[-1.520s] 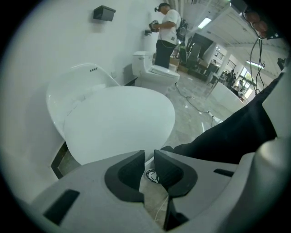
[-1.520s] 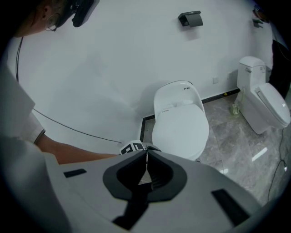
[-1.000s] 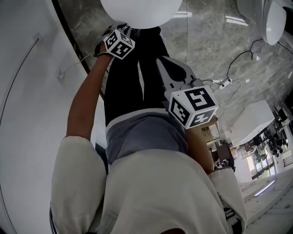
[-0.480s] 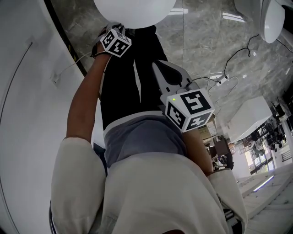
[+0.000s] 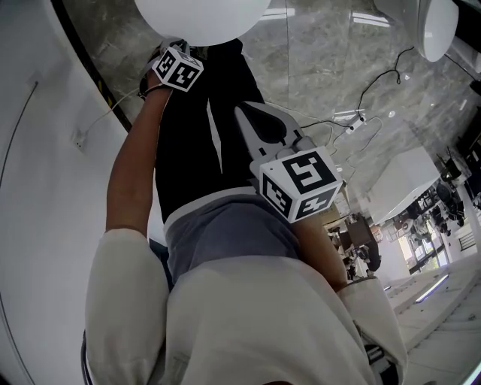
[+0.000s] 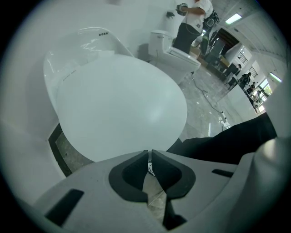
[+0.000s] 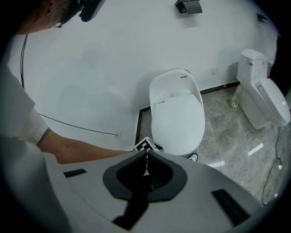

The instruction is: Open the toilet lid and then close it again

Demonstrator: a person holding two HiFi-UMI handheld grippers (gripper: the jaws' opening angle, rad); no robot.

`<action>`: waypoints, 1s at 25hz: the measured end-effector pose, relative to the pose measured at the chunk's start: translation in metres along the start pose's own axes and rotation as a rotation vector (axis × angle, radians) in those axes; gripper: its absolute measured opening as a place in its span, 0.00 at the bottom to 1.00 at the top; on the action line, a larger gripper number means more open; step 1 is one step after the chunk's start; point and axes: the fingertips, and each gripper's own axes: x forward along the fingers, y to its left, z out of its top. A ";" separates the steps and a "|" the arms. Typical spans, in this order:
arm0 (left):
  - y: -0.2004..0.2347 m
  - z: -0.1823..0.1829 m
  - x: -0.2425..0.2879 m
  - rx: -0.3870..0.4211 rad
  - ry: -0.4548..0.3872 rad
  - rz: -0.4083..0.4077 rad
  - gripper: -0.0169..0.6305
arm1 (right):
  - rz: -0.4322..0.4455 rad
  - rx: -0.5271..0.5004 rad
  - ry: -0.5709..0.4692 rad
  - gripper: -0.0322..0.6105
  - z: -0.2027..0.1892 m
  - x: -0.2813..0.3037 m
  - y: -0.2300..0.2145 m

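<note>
The white toilet (image 7: pixel 177 113) stands against the wall with its oval lid (image 6: pixel 122 109) lying down flat; the lid's front (image 5: pixel 201 19) shows at the top of the head view. My left gripper (image 6: pixel 149 152) points steeply down just at the lid's front rim. Its jaws have just been closing to a thin slit, and nothing is between them. Its marker cube (image 5: pixel 177 68) shows below the lid. My right gripper (image 5: pixel 248 113) hangs back over the person's dark trousers, shut and empty, away from the toilet.
A white wall (image 5: pixel 45 150) runs along the left. Grey marble floor with loose cables (image 5: pixel 368 113) lies to the right. A second toilet (image 7: pixel 263 91) stands further right. People (image 6: pixel 191 18) work at another toilet far behind.
The left gripper's cube has drawn further from the head camera, sinking by the lid's front. The right gripper stays about where it was.
</note>
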 end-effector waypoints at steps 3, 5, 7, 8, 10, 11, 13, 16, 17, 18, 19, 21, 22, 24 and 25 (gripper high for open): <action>0.001 0.001 0.001 -0.016 0.000 0.016 0.07 | -0.002 -0.007 0.004 0.07 0.003 -0.001 -0.002; 0.001 0.002 0.002 -0.030 -0.008 0.022 0.07 | -0.006 -0.009 0.007 0.07 0.003 -0.001 -0.003; 0.001 0.001 0.002 -0.052 -0.015 0.014 0.07 | -0.006 -0.013 0.009 0.07 0.003 0.001 0.000; 0.002 0.001 0.002 -0.068 -0.019 0.004 0.07 | -0.005 -0.017 0.008 0.07 0.004 0.002 0.001; 0.003 0.002 0.001 -0.102 -0.027 -0.026 0.07 | -0.002 -0.023 0.007 0.07 0.006 0.002 0.003; 0.002 0.002 0.000 -0.119 -0.030 -0.044 0.07 | -0.001 -0.026 0.007 0.07 0.006 0.002 0.003; 0.001 0.002 -0.003 -0.164 -0.040 -0.090 0.07 | -0.001 -0.028 0.003 0.07 0.006 0.002 0.006; 0.003 -0.001 -0.007 -0.269 -0.053 -0.171 0.07 | -0.002 -0.034 -0.029 0.07 0.014 0.000 0.009; 0.005 -0.003 -0.010 -0.304 -0.050 -0.182 0.07 | -0.001 -0.036 -0.042 0.07 0.018 -0.002 0.010; 0.009 -0.005 -0.014 -0.335 -0.047 -0.182 0.07 | 0.001 -0.038 -0.050 0.07 0.020 -0.004 0.010; 0.011 -0.008 -0.018 -0.362 -0.047 -0.177 0.06 | 0.002 -0.039 -0.055 0.07 0.022 -0.006 0.010; 0.013 -0.011 -0.027 -0.415 -0.058 -0.175 0.06 | 0.001 -0.040 -0.064 0.07 0.024 -0.009 0.010; 0.013 -0.011 -0.031 -0.448 -0.070 -0.183 0.06 | 0.000 -0.040 -0.072 0.07 0.026 -0.010 0.010; 0.014 -0.007 -0.043 -0.521 -0.104 -0.206 0.05 | -0.005 -0.044 -0.095 0.07 0.033 -0.014 0.010; 0.015 -0.005 -0.049 -0.548 -0.123 -0.211 0.05 | -0.007 -0.048 -0.106 0.07 0.037 -0.015 0.010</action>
